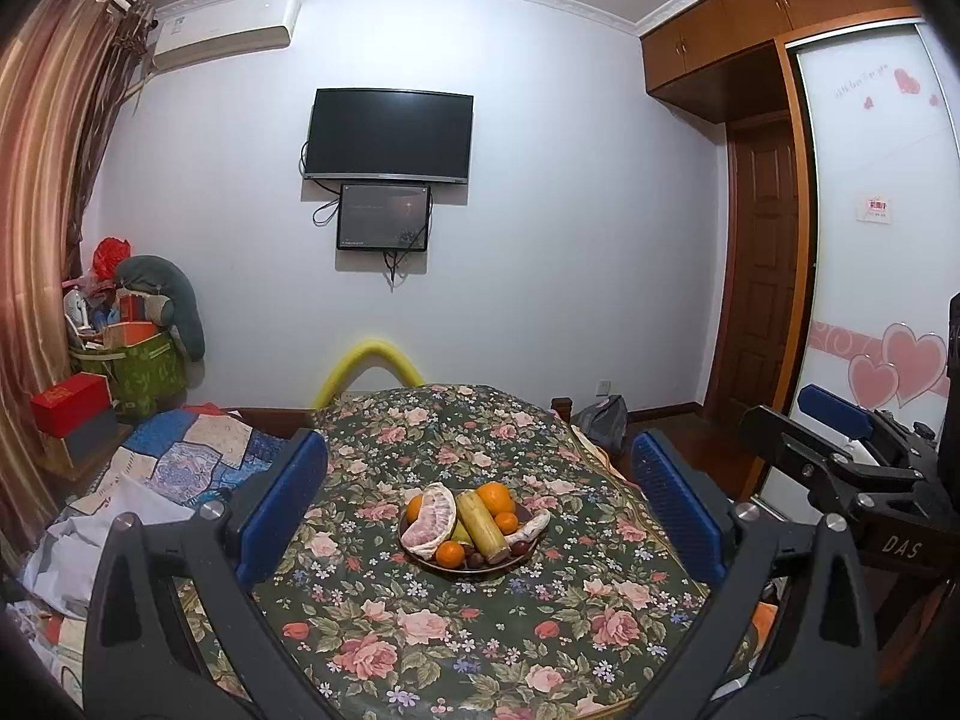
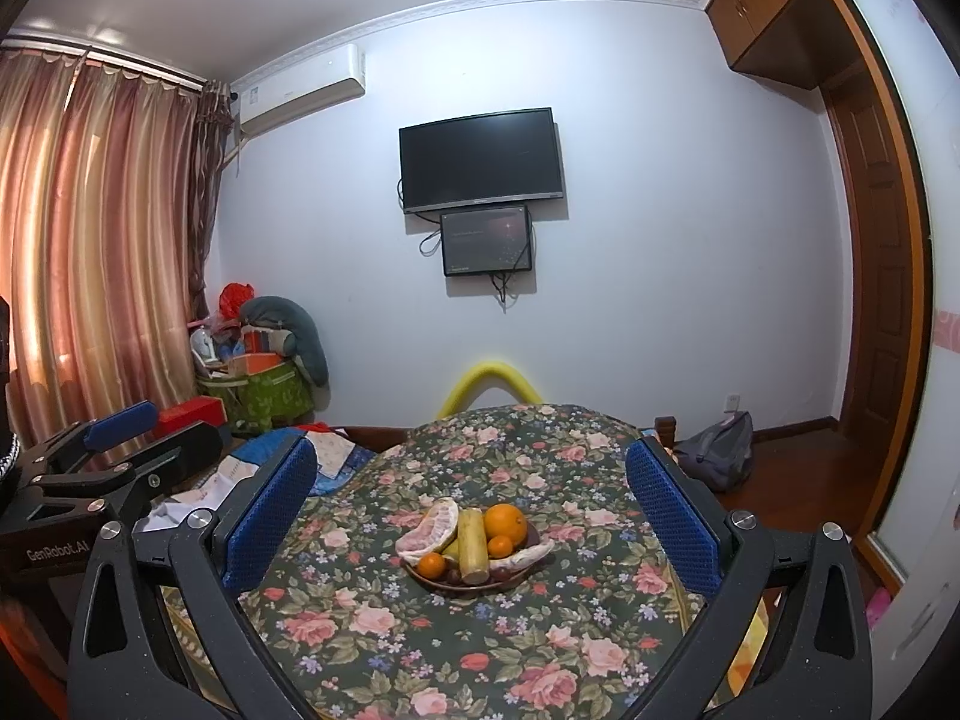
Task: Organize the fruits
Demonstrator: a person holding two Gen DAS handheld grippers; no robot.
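Observation:
A dark plate (image 1: 528, 549) (image 2: 531, 534) of fruit stands mid-table on the floral cloth. On it lie a peeled pomelo piece (image 1: 429, 519) (image 2: 429, 531), a yellow-green sugarcane stick (image 1: 480, 525) (image 2: 471, 543), a large orange (image 1: 495, 497) (image 2: 505, 521), small tangerines (image 1: 450, 553) (image 2: 431, 565) and dark small fruits. My left gripper (image 1: 480, 510) is open and empty, held above the near table, short of the plate. My right gripper (image 2: 471, 516) is open and empty, likewise short of it. Each gripper shows at the side of the other's view (image 1: 840, 444) (image 2: 114, 444).
The floral-covered table (image 1: 420, 630) (image 2: 390, 618) fills the foreground. A bed with a patchwork quilt (image 1: 192, 456) lies left. A yellow padded arch (image 1: 369, 363) stands behind the table. A grey bag (image 2: 720, 456) sits on the floor right. Boxes and a basket (image 1: 138, 372) are piled far left.

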